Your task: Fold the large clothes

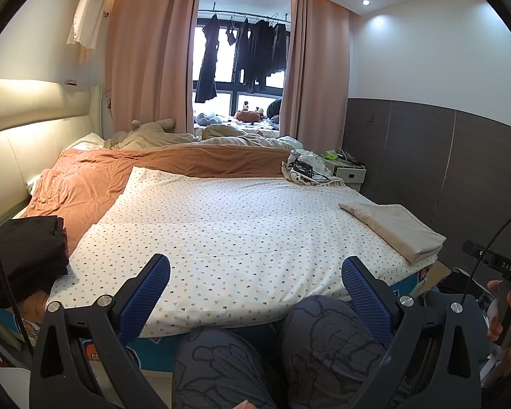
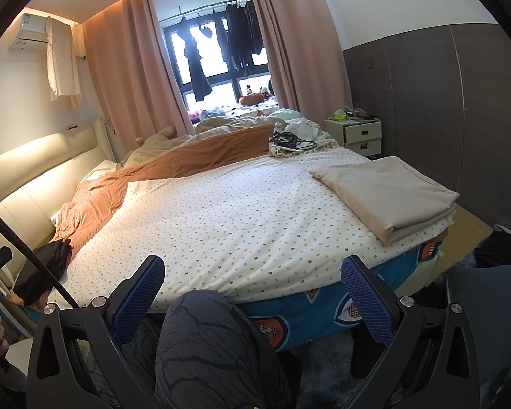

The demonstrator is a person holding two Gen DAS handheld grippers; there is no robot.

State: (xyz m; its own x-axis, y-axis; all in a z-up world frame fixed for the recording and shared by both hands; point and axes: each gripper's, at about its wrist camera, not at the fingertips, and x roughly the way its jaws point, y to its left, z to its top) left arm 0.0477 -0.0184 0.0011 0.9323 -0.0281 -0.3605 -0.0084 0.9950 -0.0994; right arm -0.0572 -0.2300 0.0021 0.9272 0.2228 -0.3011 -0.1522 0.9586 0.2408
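Observation:
A folded beige cloth [image 1: 397, 226] lies on the right front corner of the bed; it also shows in the right wrist view [image 2: 388, 192]. A pile of black clothes [image 1: 27, 255] sits at the bed's left edge, also in the right wrist view [image 2: 44, 269]. The bed is covered by a white dotted sheet [image 1: 228, 231] [image 2: 228, 225]. My left gripper [image 1: 255, 276] is open and empty, held above the person's knees before the bed's front edge. My right gripper [image 2: 252, 276] is open and empty in the same place.
An orange blanket [image 1: 126, 173] lies rumpled at the head side. Black cables on a cloth [image 1: 306, 170] rest at the far right corner. A bedside cabinet [image 2: 362, 134] stands by the dark wall. The person's knees [image 1: 323, 334] are in front.

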